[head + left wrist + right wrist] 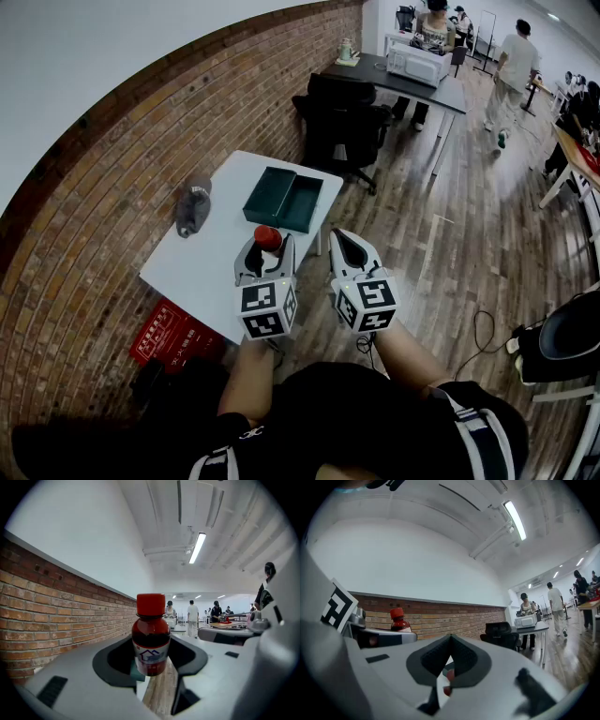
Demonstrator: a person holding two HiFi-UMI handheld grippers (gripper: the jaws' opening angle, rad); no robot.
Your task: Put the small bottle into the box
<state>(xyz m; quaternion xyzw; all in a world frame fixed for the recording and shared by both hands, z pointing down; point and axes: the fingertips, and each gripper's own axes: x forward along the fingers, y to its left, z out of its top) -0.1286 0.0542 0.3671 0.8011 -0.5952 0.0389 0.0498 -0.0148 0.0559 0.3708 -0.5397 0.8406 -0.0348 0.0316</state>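
Observation:
The small bottle is dark brown with a red cap and a white label. It stands upright between the jaws of my left gripper, which is shut on it, held above the near part of the white table. The left gripper view shows the bottle pinched low on its body by that gripper. The dark green box lies open on the table just beyond. My right gripper hangs beside the table's right edge, over the floor, shut and empty. From its view the bottle shows at the left.
A grey cap lies at the table's left end. A red package sits on the floor by the brick wall. A black office chair stands beyond the table. People move about at the far desks.

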